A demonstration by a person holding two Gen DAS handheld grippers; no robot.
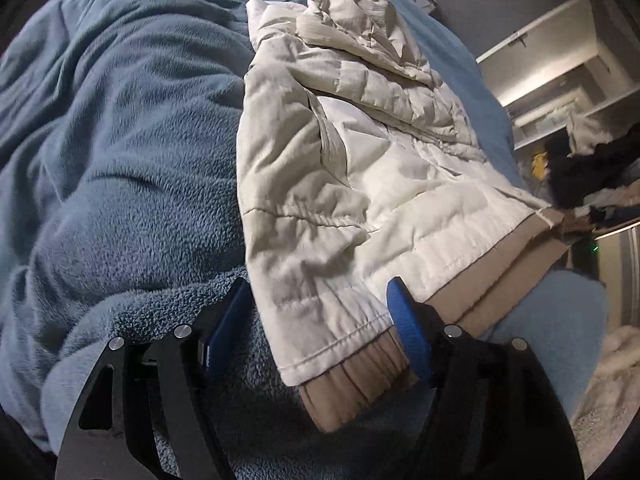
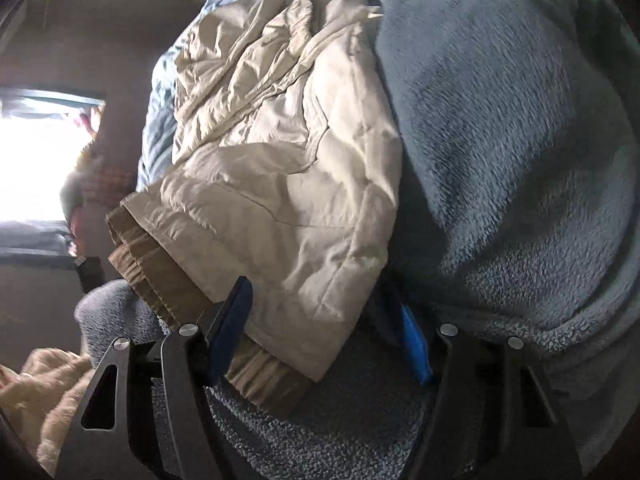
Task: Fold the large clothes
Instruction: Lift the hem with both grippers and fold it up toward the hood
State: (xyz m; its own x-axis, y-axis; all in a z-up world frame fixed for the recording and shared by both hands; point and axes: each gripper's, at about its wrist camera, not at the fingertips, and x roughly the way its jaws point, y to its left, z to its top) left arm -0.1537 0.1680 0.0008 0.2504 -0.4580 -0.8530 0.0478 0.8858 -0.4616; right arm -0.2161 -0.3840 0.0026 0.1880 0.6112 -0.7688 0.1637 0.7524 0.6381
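At jacket (image 1: 360, 168) hem, six o'clock: left gripper (image 1: 320, 328) and right gripper (image 2: 320, 328) jaws apart, straddling ribbed cuffs, not clamped. Could snag blue fleece blanket (image 1: 120, 140) underneath, or pinch only one layer and spoil fold.

No text, label, brand, number or sign can be read anywhere here.

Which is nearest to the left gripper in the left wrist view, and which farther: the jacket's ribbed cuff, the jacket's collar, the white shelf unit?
1. Ribbed cuff: between the fingers of the left gripper, bottom centre.
2. Jacket's collar: top centre, at the jacket's far end on the blue blanket.
3. White shelf unit: upper right, beyond the bed.
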